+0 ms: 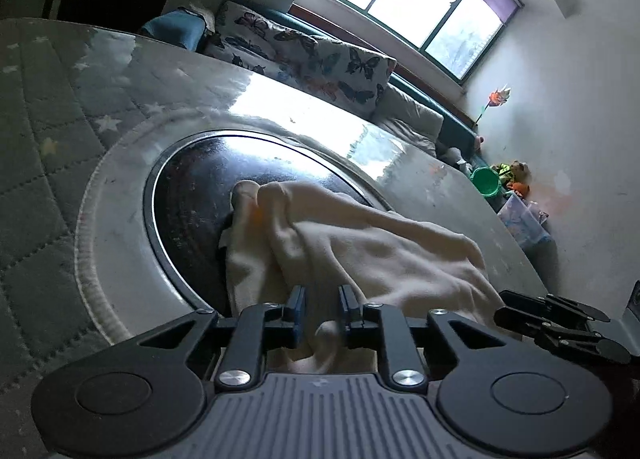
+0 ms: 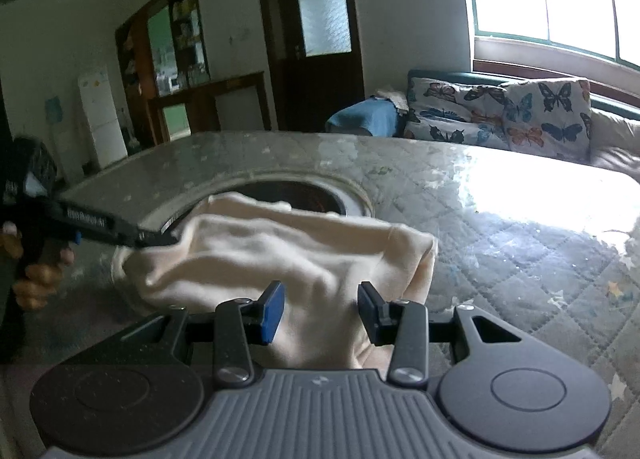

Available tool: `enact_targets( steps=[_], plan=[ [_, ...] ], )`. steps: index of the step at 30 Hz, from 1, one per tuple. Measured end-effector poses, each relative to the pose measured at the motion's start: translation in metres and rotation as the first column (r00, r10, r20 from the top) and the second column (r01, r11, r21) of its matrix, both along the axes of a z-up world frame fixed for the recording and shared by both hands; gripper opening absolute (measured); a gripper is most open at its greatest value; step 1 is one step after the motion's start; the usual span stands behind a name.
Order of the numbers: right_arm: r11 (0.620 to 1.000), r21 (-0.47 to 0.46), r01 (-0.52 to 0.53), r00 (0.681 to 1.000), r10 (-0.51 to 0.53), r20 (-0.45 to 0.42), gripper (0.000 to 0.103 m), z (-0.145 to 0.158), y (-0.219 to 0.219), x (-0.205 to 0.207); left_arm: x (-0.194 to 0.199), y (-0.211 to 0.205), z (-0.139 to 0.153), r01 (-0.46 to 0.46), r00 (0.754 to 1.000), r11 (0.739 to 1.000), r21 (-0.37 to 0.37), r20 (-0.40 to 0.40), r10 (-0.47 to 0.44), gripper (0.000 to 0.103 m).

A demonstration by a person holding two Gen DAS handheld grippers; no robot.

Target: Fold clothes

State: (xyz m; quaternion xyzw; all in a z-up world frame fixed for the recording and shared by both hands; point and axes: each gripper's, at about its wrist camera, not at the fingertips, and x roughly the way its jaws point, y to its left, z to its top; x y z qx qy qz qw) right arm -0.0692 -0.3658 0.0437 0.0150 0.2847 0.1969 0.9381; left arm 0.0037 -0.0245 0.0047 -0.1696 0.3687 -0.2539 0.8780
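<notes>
On the table (image 2: pixel 520 219), a cream garment (image 1: pixel 360 251) lies in a loose heap. Its far end sits on the dark round inset (image 1: pixel 188 195) at the table's middle, and its near end is drawn up toward both tools.

The left gripper (image 1: pixel 322 295) has its jaws set narrow with a fold of the garment filling the gap between them. Creases run from the far end straight into that gap, so I read it as pinching the fabric. The right gripper (image 2: pixel 322 291) has its jaws wider, clamped on a thicker bunch at the garment's near right side. Just beyond it, the right corner hangs down in a soft drape. In the right wrist view a hand (image 2: pixel 36 279) grips the left tool's handle at the far left, and that tool's tip meets the garment's left edge.

My judgement is that folding proper has hardly begun. The garment is rumpled rather than flat, and the step in hand is taking the near edge at two points.

The next move calls for both hands to travel together. They should keep the edge stretched between them and either shake the fabric out flat or carry it over toward the far side.
</notes>
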Motion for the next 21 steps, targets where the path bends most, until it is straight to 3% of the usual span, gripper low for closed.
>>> enact_targets(
  steps=[2,4,7,10,16,21],
  plan=[
    [1.000,0.015,0.008,1.000,-0.008,0.005,0.041,0.004,-0.002,0.004,-0.003,-0.002,0.001,-0.007,1.000,1.000,0.019,0.022,0.007,0.006],
    [1.000,0.014,0.008,1.000,-0.008,0.004,0.041,0.004,0.000,0.009,-0.005,-0.003,0.002,-0.015,0.999,0.999,0.041,0.044,0.013,0.004],
    [1.000,-0.014,0.003,1.000,-0.004,-0.023,0.041,-0.005,0.006,0.018,-0.014,-0.008,0.008,-0.051,0.993,0.988,0.146,0.109,0.035,0.000],
    [0.999,-0.051,0.003,0.999,-0.005,-0.038,0.041,-0.015,0.013,0.020,-0.022,-0.011,0.010,-0.098,0.983,0.954,0.285,0.179,0.047,0.000],
    [0.996,-0.067,-0.051,0.999,0.050,-0.013,0.040,0.006,0.025,0.023,-0.036,0.019,0.011,-0.088,0.992,0.987,0.133,0.099,0.075,0.003],
    [0.982,-0.043,-0.185,0.982,0.183,-0.043,0.034,0.029,0.058,0.046,-0.061,0.012,0.015,-0.021,0.989,0.993,0.119,0.149,0.003,0.017]
  ],
)
